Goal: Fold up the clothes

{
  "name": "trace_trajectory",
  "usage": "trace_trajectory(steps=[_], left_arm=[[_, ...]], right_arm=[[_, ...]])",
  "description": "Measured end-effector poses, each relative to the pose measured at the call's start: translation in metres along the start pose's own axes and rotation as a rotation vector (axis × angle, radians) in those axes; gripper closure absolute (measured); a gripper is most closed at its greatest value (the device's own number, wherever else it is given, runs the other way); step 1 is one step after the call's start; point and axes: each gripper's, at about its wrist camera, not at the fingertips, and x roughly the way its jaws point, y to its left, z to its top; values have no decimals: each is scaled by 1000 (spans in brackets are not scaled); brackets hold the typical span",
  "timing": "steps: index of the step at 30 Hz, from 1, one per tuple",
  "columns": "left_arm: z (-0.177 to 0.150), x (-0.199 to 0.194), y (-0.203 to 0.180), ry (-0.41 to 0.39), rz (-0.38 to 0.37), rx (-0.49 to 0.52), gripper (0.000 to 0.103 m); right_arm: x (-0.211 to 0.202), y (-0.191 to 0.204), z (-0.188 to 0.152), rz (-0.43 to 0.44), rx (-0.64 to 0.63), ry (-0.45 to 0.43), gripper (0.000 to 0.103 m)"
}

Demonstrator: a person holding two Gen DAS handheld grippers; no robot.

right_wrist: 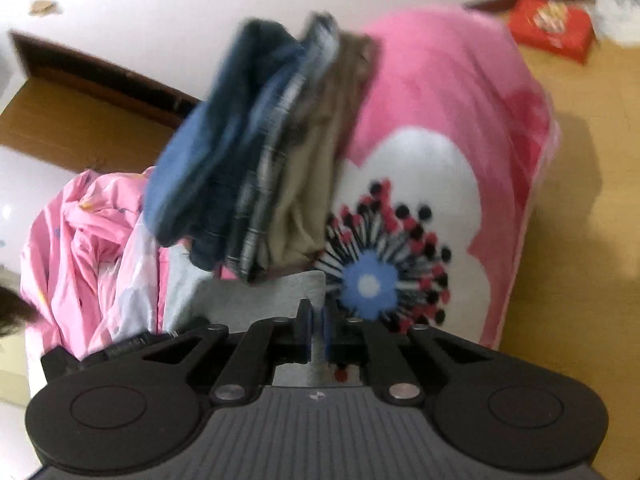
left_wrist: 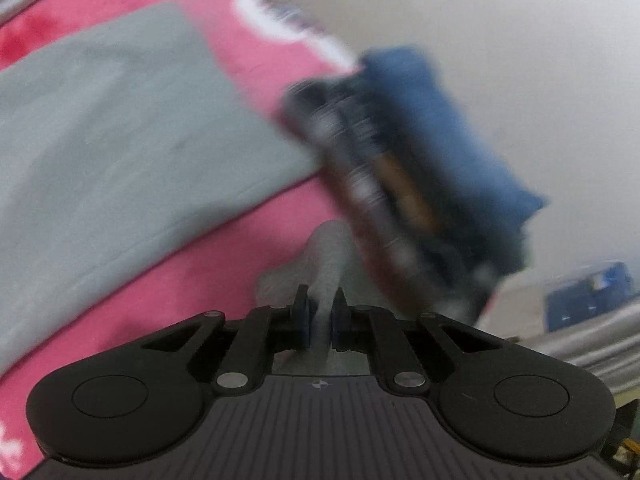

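Observation:
A grey garment (left_wrist: 120,128) lies flat on a pink blanket (left_wrist: 248,240). My left gripper (left_wrist: 321,320) is shut on a raised fold of it that stands up between the pads. In the right wrist view my right gripper (right_wrist: 318,330) is shut on the edge of the same grey garment (right_wrist: 260,300), with a thin strip of cloth showing between its pads. A blurred stack of folded clothes (right_wrist: 260,152), blue, checked and beige, stands just beyond both grippers and also shows in the left wrist view as a folded stack (left_wrist: 420,152).
The pink blanket (right_wrist: 448,92) carries a large white flower print. A crumpled pink quilt (right_wrist: 80,240) is heaped at the left. Wooden floor (right_wrist: 580,260) lies to the right, with a red box (right_wrist: 552,28) far off. A blue crate (left_wrist: 588,296) sits at the right.

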Motion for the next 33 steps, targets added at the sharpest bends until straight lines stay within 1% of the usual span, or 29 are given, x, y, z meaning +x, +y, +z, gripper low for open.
trace_trajectory(steps=[1,2,4,6,7,8,9,10,12,14,16,18,20,22,24,27,29,32,33], left_arm=[[1,3,-1,0,9,2,94],[1,9,1,11,22,-8,89],[0,24,11,46,52,-44,82],[0,26,19,54,41,-93,81],[1,18,22,42,33,-118,74],[3,7,25,22,27,-143,60],[5,-6,28,-9,30,-163,54],[4,-26,34,-52,38,-188,45],[0,-70,49,-148,55,-246,44],[-10,-119,71,-230,71,-321,44],[-21,-164,89,-302,105,-379,44],[-39,-209,107,-347,178,-422,43],[-60,-249,124,-353,255,-463,44],[-84,-287,138,-334,325,-495,44],[-109,-320,148,-308,386,-516,44],[-147,-362,163,-273,483,-519,43],[-175,-381,171,-232,547,-517,44],[-209,-391,180,-134,614,-441,44],[-218,-391,181,-97,633,-395,44]], right_arm=[[1,-3,0,-8,-5,3,98],[4,-7,1,-28,-3,8,98],[16,-23,4,-88,19,33,94],[25,-41,9,-162,80,61,91],[23,-48,13,-180,137,66,90],[16,-53,17,-170,176,54,88],[8,-55,20,-160,193,29,82],[-1,-54,23,-160,197,7,75],[-13,-43,29,-166,151,0,74],[-15,-22,30,-140,63,46,74],[-11,7,28,-104,-56,115,74],[-1,44,19,-50,-209,195,74],[10,82,2,17,-372,281,74],[23,121,-25,95,-532,383,74],[37,155,-58,172,-679,485,74],[58,198,-121,275,-891,628,74],[68,223,-165,354,-1027,708,74],[76,252,-231,475,-1213,812,74],[78,259,-251,500,-1268,837,74]])
